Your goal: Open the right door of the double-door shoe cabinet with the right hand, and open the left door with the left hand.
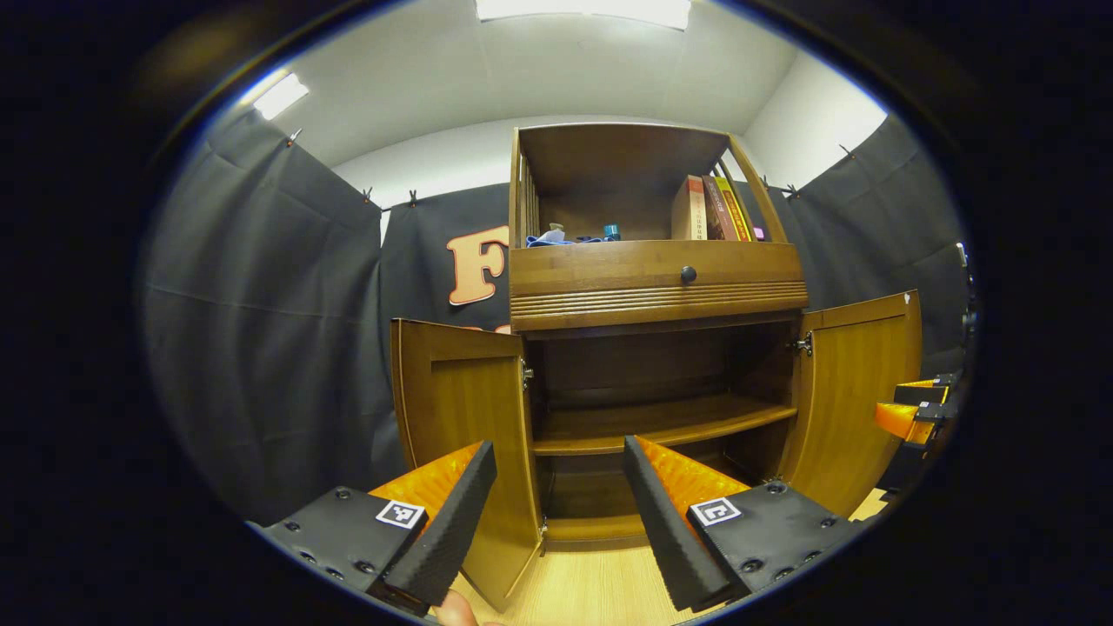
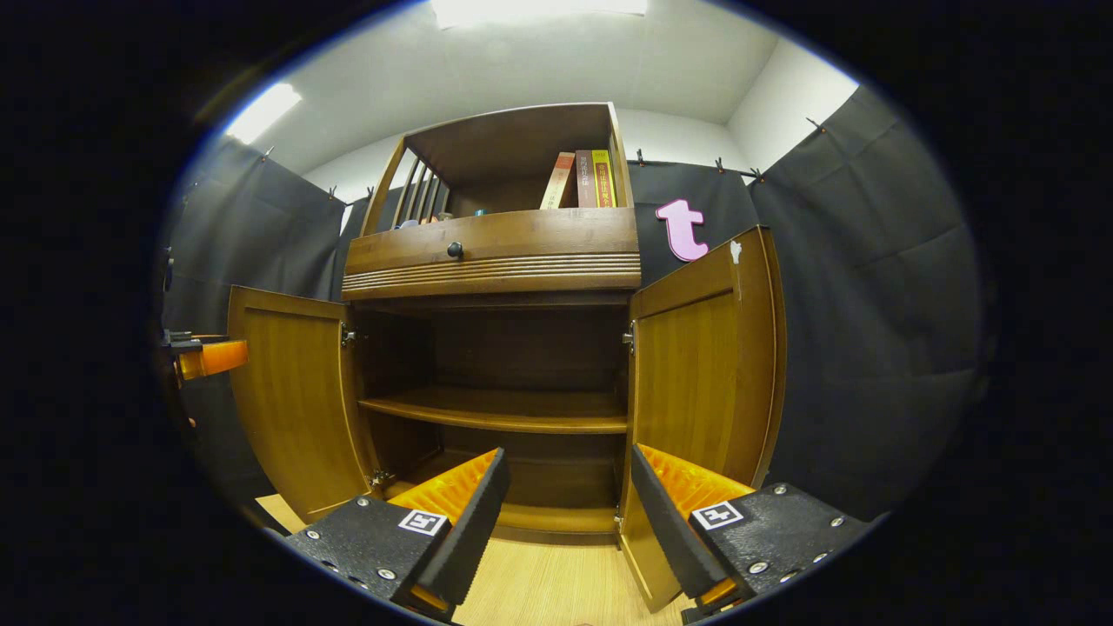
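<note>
left door (image 1: 456,409), right door (image 2: 696,365) both swung wide | stiff hinged panels, likely light; best held by free edge | left gripper (image 1: 556,504), right gripper (image 2: 569,513) fingers spread, holding nothing

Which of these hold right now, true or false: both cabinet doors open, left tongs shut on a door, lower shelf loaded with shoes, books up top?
1. Both the left door and right door stand swung open. True.
2. The left tongs are shut on a door. False: they are open, holding nothing.
3. The lower shelf is loaded with shoes. False: it looks bare.
4. Books stand in the top compartment. True.
</note>
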`<state>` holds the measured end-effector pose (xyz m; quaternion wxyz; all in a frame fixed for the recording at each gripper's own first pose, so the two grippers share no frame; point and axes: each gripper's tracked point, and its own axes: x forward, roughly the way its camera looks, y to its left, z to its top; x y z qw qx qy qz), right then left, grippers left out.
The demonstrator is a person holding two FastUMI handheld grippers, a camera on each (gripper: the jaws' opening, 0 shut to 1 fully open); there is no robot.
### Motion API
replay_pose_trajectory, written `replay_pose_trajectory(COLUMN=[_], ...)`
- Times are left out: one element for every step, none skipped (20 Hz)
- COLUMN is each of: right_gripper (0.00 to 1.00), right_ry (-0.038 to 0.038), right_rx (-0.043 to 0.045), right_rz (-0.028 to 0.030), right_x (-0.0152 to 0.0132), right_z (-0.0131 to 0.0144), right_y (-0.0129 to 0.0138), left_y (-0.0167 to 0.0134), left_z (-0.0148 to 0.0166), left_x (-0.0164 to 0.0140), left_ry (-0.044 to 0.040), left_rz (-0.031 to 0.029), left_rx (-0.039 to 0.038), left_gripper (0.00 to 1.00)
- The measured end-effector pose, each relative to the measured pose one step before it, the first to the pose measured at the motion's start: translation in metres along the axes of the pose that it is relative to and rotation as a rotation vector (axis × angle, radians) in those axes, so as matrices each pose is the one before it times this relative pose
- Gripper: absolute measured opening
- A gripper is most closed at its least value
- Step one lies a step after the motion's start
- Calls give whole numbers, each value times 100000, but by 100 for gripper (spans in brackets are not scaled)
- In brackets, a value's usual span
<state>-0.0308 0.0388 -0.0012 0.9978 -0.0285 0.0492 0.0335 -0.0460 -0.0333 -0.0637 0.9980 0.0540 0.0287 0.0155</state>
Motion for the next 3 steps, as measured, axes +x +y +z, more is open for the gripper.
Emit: replay_pose_trajectory(right_gripper=[87, 87, 87], right_ry=[112, -18, -82], right_rx=[84, 68, 144], right_rz=[-99, -217, -313], right_x=[42, 99, 156], right_z=[-98, -1, 8], right_y=[-38, -121, -90], left_y=[-46, -155, -65], left_z=[-81, 110, 49], left_x=[-8, 30, 184], left_ry=[-131, -260, -190], left_rz=[-492, -418, -74], left_rx=[-402, -369, -370], left_gripper=[96, 96, 96])
